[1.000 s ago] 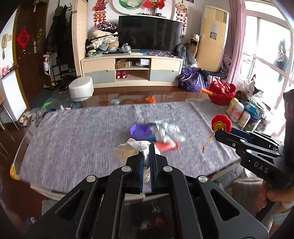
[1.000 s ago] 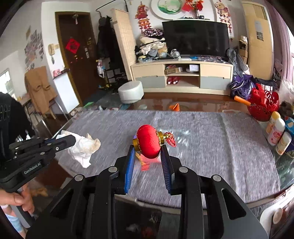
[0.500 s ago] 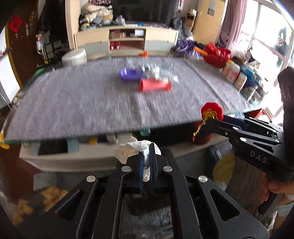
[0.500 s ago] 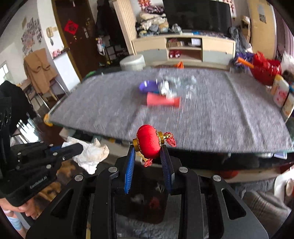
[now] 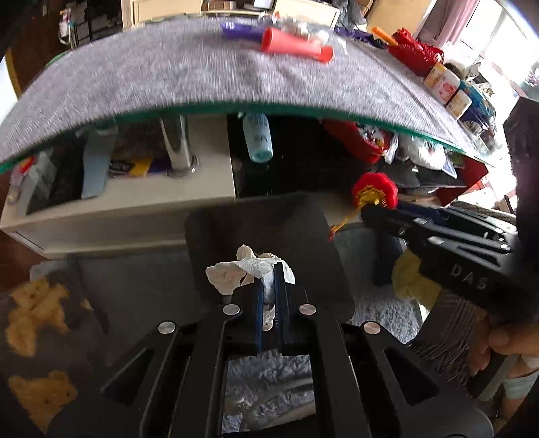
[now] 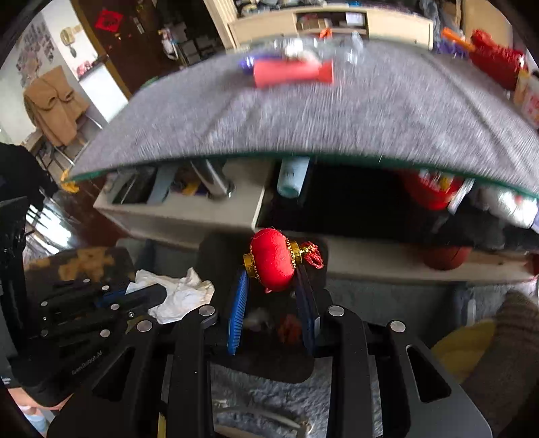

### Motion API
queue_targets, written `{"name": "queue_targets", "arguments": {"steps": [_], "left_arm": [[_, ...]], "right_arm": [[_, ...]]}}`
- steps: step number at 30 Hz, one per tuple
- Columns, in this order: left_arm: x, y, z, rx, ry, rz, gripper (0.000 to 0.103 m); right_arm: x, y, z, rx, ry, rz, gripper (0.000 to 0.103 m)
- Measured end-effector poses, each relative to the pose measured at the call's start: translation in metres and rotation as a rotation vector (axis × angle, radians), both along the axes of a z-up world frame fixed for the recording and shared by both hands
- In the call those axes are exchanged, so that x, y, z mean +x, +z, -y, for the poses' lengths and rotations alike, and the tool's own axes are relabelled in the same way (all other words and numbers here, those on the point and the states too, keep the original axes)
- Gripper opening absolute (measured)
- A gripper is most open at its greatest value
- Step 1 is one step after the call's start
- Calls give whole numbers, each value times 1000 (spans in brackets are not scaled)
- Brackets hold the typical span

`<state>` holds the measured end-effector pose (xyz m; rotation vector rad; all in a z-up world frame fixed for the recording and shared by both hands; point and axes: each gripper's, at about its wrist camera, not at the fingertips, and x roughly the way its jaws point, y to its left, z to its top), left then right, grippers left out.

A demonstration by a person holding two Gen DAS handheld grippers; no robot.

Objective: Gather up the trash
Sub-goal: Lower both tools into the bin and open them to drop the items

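tissue wad (image 5: 251,271): I see my left hand-held gripper (image 5: 268,286) clenched on it over the dark bin (image 5: 303,242); soft, light
red lantern (image 6: 272,259): my right hand-held gripper (image 6: 272,296) grasps its sides; plush, tassel dangles

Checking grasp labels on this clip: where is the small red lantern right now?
The red lantern is clamped in the right gripper, below the table edge and above a dark bin, right of the tissue the left gripper holds.

Grey-clothed table (image 5: 141,77); red tube (image 5: 296,45), purple dish (image 5: 241,30) on top.
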<state>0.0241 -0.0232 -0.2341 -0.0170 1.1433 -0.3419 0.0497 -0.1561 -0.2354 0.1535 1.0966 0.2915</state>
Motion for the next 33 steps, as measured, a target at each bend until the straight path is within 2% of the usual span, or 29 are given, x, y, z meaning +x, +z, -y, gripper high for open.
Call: {"name": "queue_targets", "arguments": {"steps": [4,10,12,14,18,22,26,29,33], "left_arm": [[1,-9,1,-3,-2,-23,4],[5,-17,1,-15,-2,-51,5],[7,-17,2,-13,-1,-55,18],[8,-18,2,-3,3,-54,28],[10,-15,-2,5,19,-48,45],[14,-3,-8,17,41,-22,49],[21,24,-12,23,59,40,58],[31,47,-12,28,63,84,62],[49,76,-12,34,77,138,63]], "right_arm": [[3,-16,-3,15,4,-50,29],[10,-21,-3,34,-2,-87,31],[11,-22,-3,44,-3,-96,31],[12,-24,-1,52,-11,-104,44],[14,-19,7,60,-36,-97,46],[17,1,22,55,-81,-61,52],[21,33,38,52,-122,17,60],[28,57,44,52,-133,64,61],[41,80,50,45,-145,109,61]]}}
